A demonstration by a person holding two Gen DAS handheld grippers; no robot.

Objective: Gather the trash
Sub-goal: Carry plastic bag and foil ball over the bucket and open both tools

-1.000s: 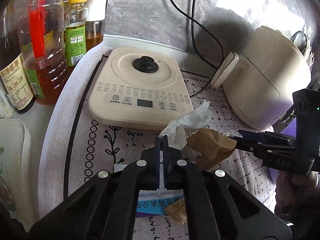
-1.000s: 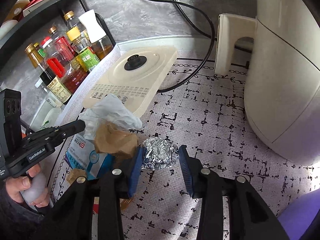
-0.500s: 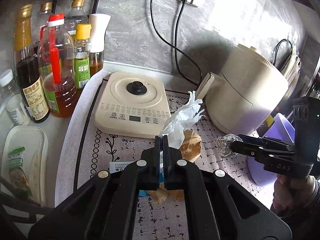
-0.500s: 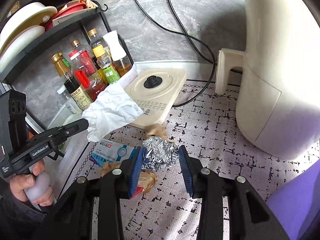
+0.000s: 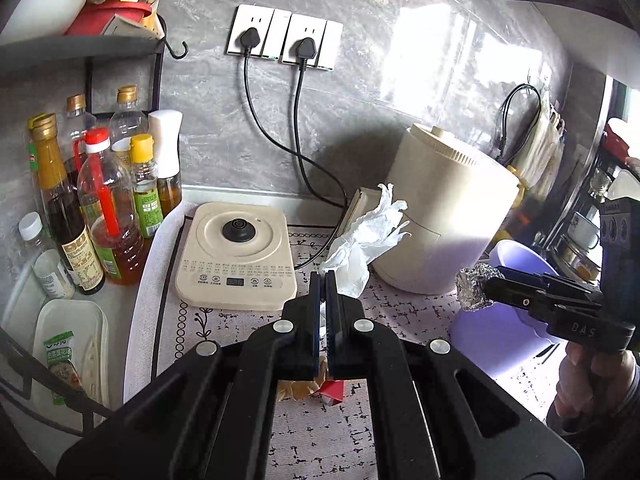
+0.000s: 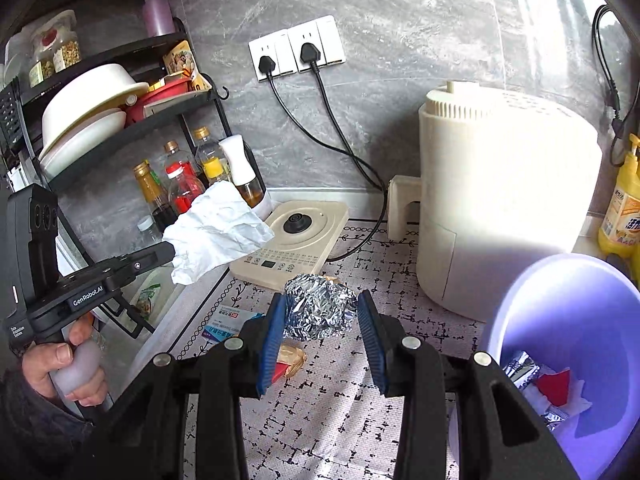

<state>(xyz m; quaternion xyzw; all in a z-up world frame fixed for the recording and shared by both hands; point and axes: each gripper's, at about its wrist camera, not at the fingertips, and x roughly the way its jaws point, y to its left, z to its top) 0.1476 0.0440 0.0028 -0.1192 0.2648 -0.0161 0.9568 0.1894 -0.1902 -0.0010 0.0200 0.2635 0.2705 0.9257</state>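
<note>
- Left wrist view: our left gripper (image 5: 322,280) is clenched tight on a crumpled white tissue (image 5: 366,240), which hangs in the air above the patterned mat (image 5: 400,312).
- Our right gripper (image 6: 322,312) is grasping a ball of foil (image 6: 318,308) between its blue pads, lifted clear of the mat, just beside the purple bin (image 6: 560,320) at the mat's right edge.
- The bin already holds foil and a red scrap; we judge both loads are headed there.
- Risk: the tissue is pinched by one corner only, so a quick swing could let it slip out and drop on the mat.
- Risk: the foil ball is springy and rounded; it could squirt out sideways from the pads before it is over the bin's mouth.
- Both hands aiming at one bin could knock the grippers together.
- The big cream cooker (image 6: 508,200) stands at the mat's back right, close behind the bin, and crowds the approach.
- More trash lies near the mat's front edge: a brown wrapper (image 6: 294,358) and a blue-and-white box (image 6: 224,324).
- The flat kettle base (image 5: 236,256) and the bottles (image 5: 100,208) sit at the back left, out of our way.
</note>
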